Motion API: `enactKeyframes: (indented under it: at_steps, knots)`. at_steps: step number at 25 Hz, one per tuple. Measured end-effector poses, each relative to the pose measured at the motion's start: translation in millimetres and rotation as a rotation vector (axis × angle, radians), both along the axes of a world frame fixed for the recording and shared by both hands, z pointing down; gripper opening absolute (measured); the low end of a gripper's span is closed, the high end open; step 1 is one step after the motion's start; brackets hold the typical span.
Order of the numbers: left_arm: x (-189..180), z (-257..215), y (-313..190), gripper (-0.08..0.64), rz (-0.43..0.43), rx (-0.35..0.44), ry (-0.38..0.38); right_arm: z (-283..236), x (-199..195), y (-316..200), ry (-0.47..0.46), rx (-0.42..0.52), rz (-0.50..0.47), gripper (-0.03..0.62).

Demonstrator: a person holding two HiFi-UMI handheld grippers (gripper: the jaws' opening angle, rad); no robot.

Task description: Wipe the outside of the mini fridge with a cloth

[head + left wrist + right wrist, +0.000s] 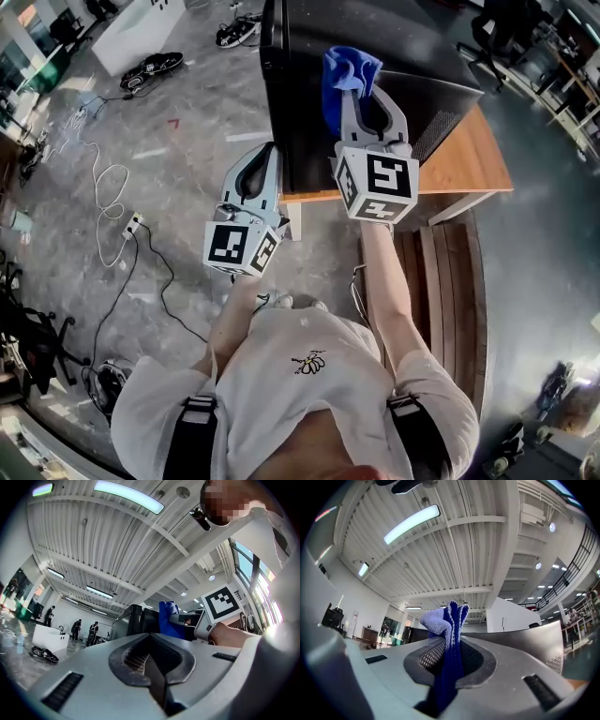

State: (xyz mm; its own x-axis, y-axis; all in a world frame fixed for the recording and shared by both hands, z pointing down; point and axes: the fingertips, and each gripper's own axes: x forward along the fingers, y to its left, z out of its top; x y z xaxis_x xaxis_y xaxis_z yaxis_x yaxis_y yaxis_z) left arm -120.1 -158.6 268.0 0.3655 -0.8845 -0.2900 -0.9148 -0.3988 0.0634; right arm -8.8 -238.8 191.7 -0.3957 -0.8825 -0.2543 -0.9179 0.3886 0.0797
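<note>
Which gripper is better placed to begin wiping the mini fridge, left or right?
Right. The right gripper holds the blue cloth close to the mini fridge; the left gripper is shut, empty.

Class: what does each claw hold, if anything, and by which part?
Right claw is shut on the blue cloth, pinching a bunched fold; one end sticks out past the tips. Left claw is shut and empty.

Orange wooden bench (476, 155), black mini fridge (309, 89) standing on it, grey concrete floor (187, 117) beside, white power strip (133, 224) lying there
</note>
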Motion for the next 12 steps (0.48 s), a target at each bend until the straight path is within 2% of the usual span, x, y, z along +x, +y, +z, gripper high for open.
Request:
enactKeyframes:
  at_steps: [12]
  knots:
    - [70,-3,-20,0.005,0.097,0.004,-0.006,1,118,-20,0.023,0.01,0.195,0.062]
